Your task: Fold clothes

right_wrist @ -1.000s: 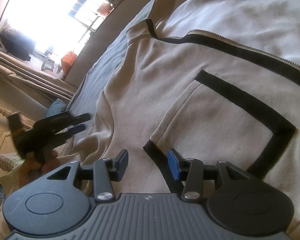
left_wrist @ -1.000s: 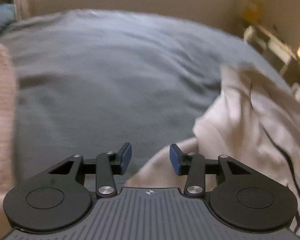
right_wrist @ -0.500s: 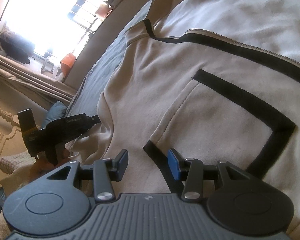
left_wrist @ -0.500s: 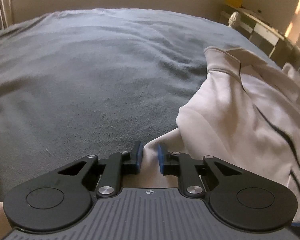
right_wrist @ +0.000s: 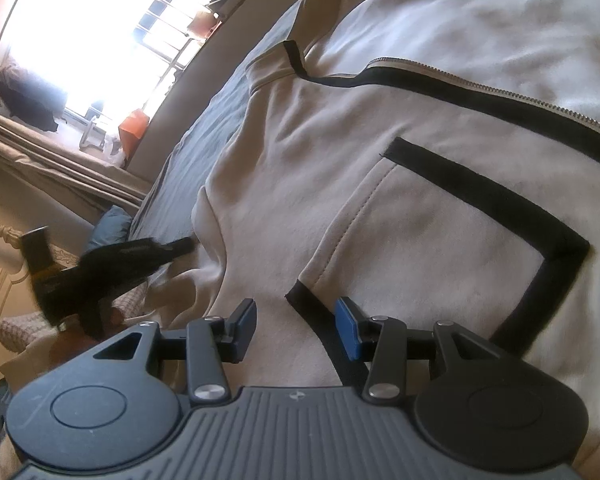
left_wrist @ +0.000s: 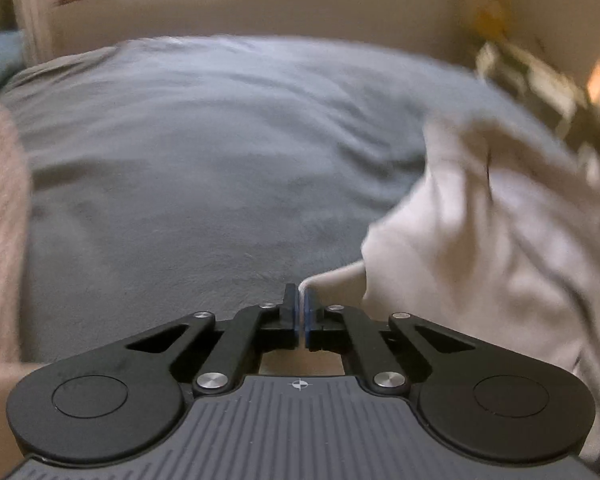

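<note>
Matt fleece jacket (right_wrist: pixel 400 208) (prob. cotton)

A jacket (right_wrist: pixel 380 168) lay spread on a bed cover (left_wrist: pixel 204 168), filling the right side of the left wrist view, the cover stretching away to its left and beyond it. The left gripper (left_wrist: pixel 300 304) sat at the jacket's near edge, a tip of cloth at its closed jaws. In the right wrist view the right gripper (right_wrist: pixel 296 326) stood over the jacket's pocket (right_wrist: pixel 432 248), a zipper (right_wrist: pixel 492 92) beyond that, and the left gripper lay to the left at the jacket's edge. A window (right_wrist: pixel 100 28) stood behind the bed.
</note>
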`<state>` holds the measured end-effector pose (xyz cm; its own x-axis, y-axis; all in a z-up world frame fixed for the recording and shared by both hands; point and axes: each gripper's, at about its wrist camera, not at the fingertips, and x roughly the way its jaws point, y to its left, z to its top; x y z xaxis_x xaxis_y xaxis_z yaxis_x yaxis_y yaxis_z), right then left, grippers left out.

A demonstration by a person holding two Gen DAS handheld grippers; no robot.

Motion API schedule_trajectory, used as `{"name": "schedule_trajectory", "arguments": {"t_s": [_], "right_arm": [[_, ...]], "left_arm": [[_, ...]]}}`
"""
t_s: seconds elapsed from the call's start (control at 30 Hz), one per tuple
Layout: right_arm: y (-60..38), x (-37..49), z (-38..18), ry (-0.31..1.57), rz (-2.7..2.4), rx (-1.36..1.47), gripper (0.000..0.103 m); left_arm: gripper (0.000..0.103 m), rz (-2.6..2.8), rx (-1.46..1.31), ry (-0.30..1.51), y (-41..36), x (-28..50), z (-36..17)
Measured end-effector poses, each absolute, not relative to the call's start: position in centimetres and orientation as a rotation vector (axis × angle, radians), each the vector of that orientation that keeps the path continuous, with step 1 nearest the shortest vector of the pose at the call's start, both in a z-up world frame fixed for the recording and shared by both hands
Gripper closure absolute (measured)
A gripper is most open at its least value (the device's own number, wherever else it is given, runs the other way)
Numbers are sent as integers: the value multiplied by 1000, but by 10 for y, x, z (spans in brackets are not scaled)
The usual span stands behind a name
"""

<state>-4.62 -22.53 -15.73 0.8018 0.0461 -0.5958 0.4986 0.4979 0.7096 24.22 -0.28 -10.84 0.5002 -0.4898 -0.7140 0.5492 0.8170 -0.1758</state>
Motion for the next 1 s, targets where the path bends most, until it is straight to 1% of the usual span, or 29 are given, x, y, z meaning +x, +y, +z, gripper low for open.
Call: {"name": "schedule_trajectory", "arguments": {"t_s": [0.13, 0.27, 0.43, 0.57, 0.6, 0.63, 0.7, 0.77, 0.8, 0.87, 0.97, 1.0], "right_arm": [[-227, -47, -160, 596, -289, 1035, 57], [-231, -46, -161, 598, -282, 1042, 57], [-232, -46, -162, 594, -278, 1045, 57], [-233, -46, -162, 592, -276, 1048, 57], [-234, -46, -162, 592, -274, 1049, 57], [-234, -46, -162, 590, -272, 1050, 57], [-233, -47, -163, 587, -268, 1052, 57], [-234, -47, -164, 586, -263, 1056, 57], [-234, -47, -164, 585, -261, 1057, 57], [-234, -48, -164, 585, -256, 1058, 57], [-235, -48, -165, 583, -250, 1064, 57], [-236, -49, -165, 582, -248, 1065, 57]], "left_arm": [[102, -567, 16, 801, 18, 230, -104], [102, -530, 68, 781, 14, 225, -111], [102, -466, 109, 742, -4, 240, -116], [100, -415, 50, 818, 4, 271, -126], [99, -406, -13, 844, 15, 276, -123], [97, -402, -64, 852, 26, 275, -118], [81, -422, -144, 856, 49, 265, -101], [76, -462, -163, 854, 71, 246, -81], [71, -484, -159, 852, 81, 234, -71], [68, -527, -106, 854, 100, 210, -55], [66, -543, -38, 814, 133, 167, -27], [64, -548, -16, 800, 144, 153, -18]]}}
